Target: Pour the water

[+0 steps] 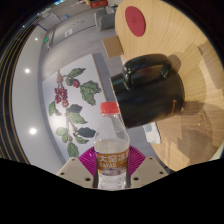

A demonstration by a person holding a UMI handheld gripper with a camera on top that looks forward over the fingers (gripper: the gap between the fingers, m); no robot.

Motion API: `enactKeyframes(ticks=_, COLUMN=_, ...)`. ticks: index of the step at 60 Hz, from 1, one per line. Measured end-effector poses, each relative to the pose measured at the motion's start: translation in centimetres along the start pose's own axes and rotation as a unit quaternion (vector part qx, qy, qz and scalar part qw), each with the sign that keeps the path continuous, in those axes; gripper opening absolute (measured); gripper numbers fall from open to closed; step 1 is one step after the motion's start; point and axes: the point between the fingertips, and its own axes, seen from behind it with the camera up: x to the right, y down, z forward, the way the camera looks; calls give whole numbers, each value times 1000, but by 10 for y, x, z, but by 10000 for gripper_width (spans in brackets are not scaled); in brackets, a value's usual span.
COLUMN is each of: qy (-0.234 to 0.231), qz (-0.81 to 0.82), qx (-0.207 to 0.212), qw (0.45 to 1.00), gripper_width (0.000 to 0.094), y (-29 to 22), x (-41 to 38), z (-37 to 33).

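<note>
Bottle (112, 150) clamped upright between the gripper (112, 172) pads, cap on. Mug (150, 90) waits just beyond the bottle. Carrying step, I'd say; next it needs uncapping, then tipping over the mug.

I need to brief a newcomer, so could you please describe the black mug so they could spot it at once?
Start at the light wooden table. Just beyond the red-capped water bottle between the gripper fingers stands the black mug. It is the only dark, handled vessel there.
</note>
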Motion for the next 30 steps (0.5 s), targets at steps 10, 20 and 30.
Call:
enactKeyframes(ticks=10, qy=-1, qz=54, qx=-1, qw=999, gripper_width=384, y=3, x=-15, z=-7)
enactKeyframes(ticks=20, qy=-5, qz=51, qx=-2, qw=999, gripper_width=383, y=10, x=-18, z=9)
enactKeyframes(ticks=30, qy=-49, qz=-51, qx=-67, qw=995, gripper_width=384, y=26, x=-51, z=-11)
